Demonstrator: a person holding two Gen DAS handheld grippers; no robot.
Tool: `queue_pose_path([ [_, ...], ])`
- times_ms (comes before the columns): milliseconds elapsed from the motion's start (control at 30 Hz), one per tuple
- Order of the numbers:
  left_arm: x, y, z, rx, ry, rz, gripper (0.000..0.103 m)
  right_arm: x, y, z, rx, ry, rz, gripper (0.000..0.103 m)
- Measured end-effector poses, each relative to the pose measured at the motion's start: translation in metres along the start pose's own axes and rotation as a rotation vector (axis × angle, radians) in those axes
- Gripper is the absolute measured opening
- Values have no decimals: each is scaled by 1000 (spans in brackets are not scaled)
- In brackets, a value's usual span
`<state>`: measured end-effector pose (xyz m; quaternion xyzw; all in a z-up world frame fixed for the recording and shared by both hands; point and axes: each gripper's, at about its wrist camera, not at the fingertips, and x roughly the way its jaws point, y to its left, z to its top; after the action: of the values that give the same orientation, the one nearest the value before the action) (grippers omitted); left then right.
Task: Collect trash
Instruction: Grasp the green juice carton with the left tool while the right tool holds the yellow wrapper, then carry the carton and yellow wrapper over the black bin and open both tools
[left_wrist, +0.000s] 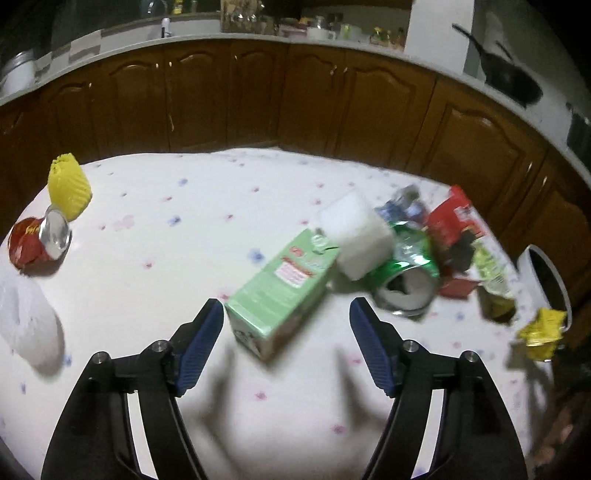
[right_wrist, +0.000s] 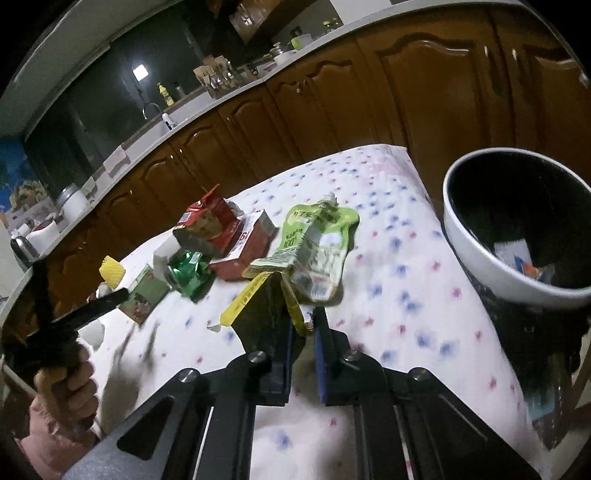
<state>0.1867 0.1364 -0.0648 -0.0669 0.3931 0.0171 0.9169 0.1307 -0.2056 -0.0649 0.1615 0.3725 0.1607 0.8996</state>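
Note:
A green drink carton (left_wrist: 280, 288) lies on the flowered tablecloth (left_wrist: 184, 229), its near end between the fingers of my left gripper (left_wrist: 286, 317). That gripper is open, both blue pads clear of the carton. In the right wrist view the same carton (right_wrist: 144, 295) shows in front of the left gripper (right_wrist: 96, 306). My right gripper (right_wrist: 304, 326) is shut on a yellow and dark wrapper (right_wrist: 258, 299), held above the cloth. The wrapper (left_wrist: 541, 332) also hangs at the right edge of the left wrist view. A bin with a white rim (right_wrist: 480, 273) stands off the table's right edge.
A white block (left_wrist: 354, 240), crushed green can (left_wrist: 406, 273), red packets (left_wrist: 454, 221) and green pouch (right_wrist: 317, 251) crowd beyond the carton. At the left lie a red can (left_wrist: 37, 240), yellow foam net (left_wrist: 68, 188) and white crumpled paper (left_wrist: 29, 325). Brown cabinets (left_wrist: 258, 92) stand behind.

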Motion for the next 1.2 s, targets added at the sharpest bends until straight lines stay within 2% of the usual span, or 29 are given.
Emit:
queue_pose_path([
  [100, 11, 4, -1, 3, 17, 2, 71, -4, 3, -3, 2, 1, 0, 10],
  [200, 13, 1, -4, 8, 27, -27, 41, -9, 7, -6, 2, -3, 5, 10],
  [233, 10, 0, -5, 9, 26, -39, 39, -12, 7, -7, 0, -8, 4, 10],
  [367, -18, -17, -15, 34, -33, -63, 37, -22, 6, -6, 5, -32, 10, 10],
  [667, -89, -66, -23, 46, -162, -197, 32, -48, -7, -5, 24, -79, 7, 10],
  [800, -98, -96, -25, 78, -165, -291, 31, -61, -18, -6, 36, -101, -5, 10],
  [1200, -88, -195, -28, 210, -138, -415, 30, -96, -60, 2, 83, -163, -80, 10],
])
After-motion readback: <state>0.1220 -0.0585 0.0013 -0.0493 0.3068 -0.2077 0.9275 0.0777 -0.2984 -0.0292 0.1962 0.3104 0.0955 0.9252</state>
